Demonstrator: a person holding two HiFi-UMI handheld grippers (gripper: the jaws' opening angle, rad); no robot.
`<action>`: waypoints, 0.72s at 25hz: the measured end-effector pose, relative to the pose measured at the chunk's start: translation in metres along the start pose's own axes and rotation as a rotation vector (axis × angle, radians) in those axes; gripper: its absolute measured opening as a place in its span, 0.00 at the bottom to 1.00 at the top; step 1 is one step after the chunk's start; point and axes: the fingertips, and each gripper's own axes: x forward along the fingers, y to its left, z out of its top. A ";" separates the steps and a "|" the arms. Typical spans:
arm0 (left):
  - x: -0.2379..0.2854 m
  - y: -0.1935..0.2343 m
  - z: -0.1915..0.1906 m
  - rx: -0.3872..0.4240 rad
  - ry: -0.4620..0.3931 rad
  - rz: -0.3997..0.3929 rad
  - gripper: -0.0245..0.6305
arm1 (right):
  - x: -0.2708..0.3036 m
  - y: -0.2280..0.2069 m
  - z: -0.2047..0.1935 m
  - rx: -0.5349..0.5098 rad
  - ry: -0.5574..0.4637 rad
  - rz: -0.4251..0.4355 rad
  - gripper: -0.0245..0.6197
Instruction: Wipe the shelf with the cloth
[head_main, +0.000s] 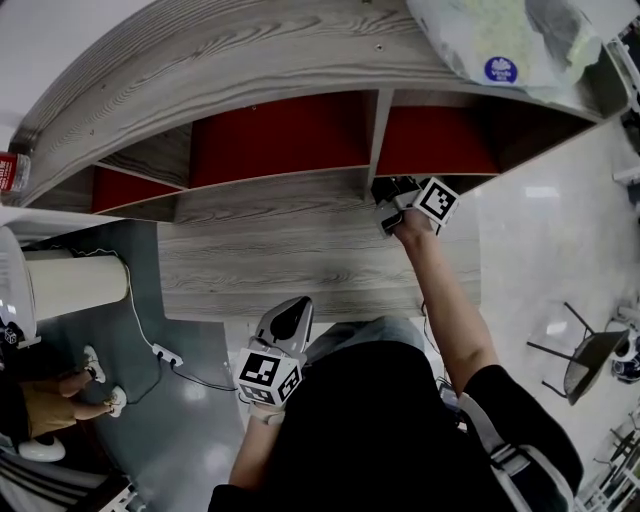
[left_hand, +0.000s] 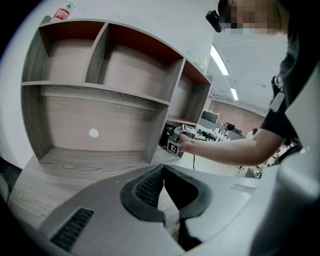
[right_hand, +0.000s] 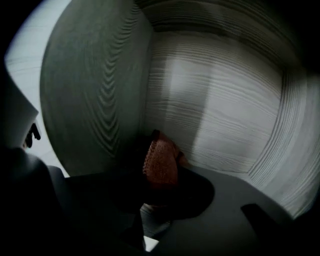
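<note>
The cloth (right_hand: 161, 159), an orange-red knit, sits pinched between the jaws of the right claw (right_hand: 159, 181), which are clamped on it with a bunched fold standing up past the tips. It is inside the shelf (right_hand: 95, 100), close to the inner corner where a grey wood-grain side wall meets the paler back panel. We cannot tell whether the cloth actually touches either surface.

From the head view we see the right claw (head_main: 388, 203) reaching into a compartment toward the shelf's right end, just right of the upright divider, with the arm stretched out over the shelf's broad lower board (head_main: 270, 250). The cloth itself is lost in shadow there. The left gripper view shows the same claw (left_hand: 171, 141) at the mouth of that compartment, beyond the end panel of the shelf's wide lower bay (left_hand: 100, 125).

The left claw (head_main: 290, 318) hangs well back from the shelf, near the front edge of the lower board and close to the person's body. Its jaws (left_hand: 162, 170) meet at the tips with nothing between them.

On top of the shelf a plastic bag (head_main: 500, 45) lies at the right end and a bottle (head_main: 8, 172) with a red label at the left end. On the floor left of the shelf stands a white cylinder (head_main: 75, 285), with a power strip (head_main: 165, 355) nearby.
</note>
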 end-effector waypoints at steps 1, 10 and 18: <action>0.000 0.001 0.000 -0.002 0.000 0.002 0.05 | 0.001 -0.004 0.001 0.033 -0.001 0.004 0.17; 0.003 0.000 0.000 0.001 0.007 -0.010 0.05 | 0.008 -0.038 -0.003 0.119 0.007 -0.022 0.17; 0.000 0.002 -0.003 0.000 0.007 -0.003 0.05 | 0.001 -0.066 -0.011 0.169 -0.006 -0.112 0.17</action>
